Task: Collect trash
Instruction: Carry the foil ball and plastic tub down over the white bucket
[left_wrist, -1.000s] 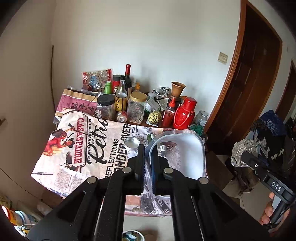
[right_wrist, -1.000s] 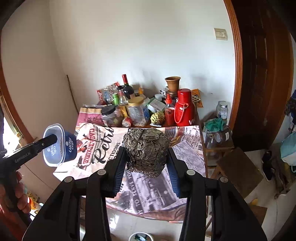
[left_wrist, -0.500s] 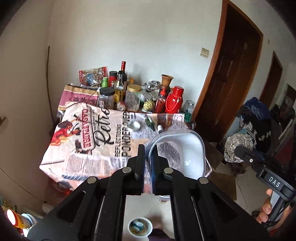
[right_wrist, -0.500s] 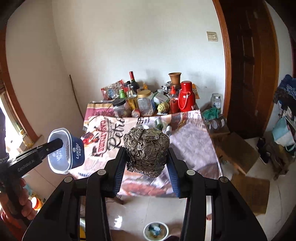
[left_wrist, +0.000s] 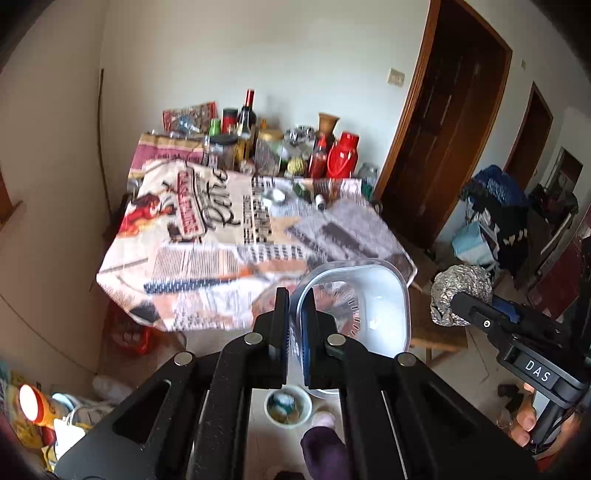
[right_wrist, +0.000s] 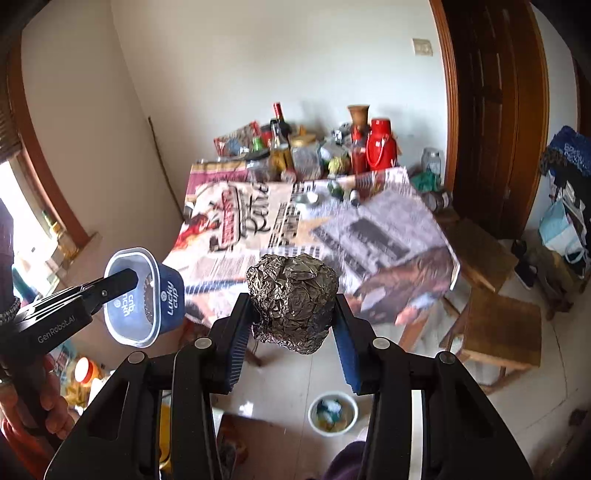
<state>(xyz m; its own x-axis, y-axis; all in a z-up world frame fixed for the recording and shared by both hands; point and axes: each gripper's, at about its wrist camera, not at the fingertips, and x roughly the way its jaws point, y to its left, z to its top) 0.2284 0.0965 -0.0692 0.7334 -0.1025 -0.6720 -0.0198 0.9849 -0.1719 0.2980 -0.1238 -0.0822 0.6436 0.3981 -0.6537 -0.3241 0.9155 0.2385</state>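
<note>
Both hands are carrying trash away from the desk (right_wrist: 384, 236), which is draped in a printed cloth and crowded with bottles and jars along its wall side. The left claw (left_wrist: 294, 321) is pinching the wall of an empty blue plastic cup (right_wrist: 147, 295), its jaws nearly touching with only the thin rim between them; the cup is hanging in the air off the near edge of the desk, mouth tilted toward the camera. The right claw (right_wrist: 291, 325) is standing partly open, its pads pressing on either side of a crumpled foil ball (right_wrist: 291, 299), which is also being held clear of the desk's near edge.

On the floor, well below the desk's near edge, a small white bin (right_wrist: 333, 412) is sitting with scraps already inside. Judging by this, the step in hand is the carry to the bin, with both pieces gripped and neither yet released. The next move is likely calling for each claw to come directly over the bin's narrow mouth before opening, one piece at a time, since the bin looks barely wider than the foil ball.
</note>
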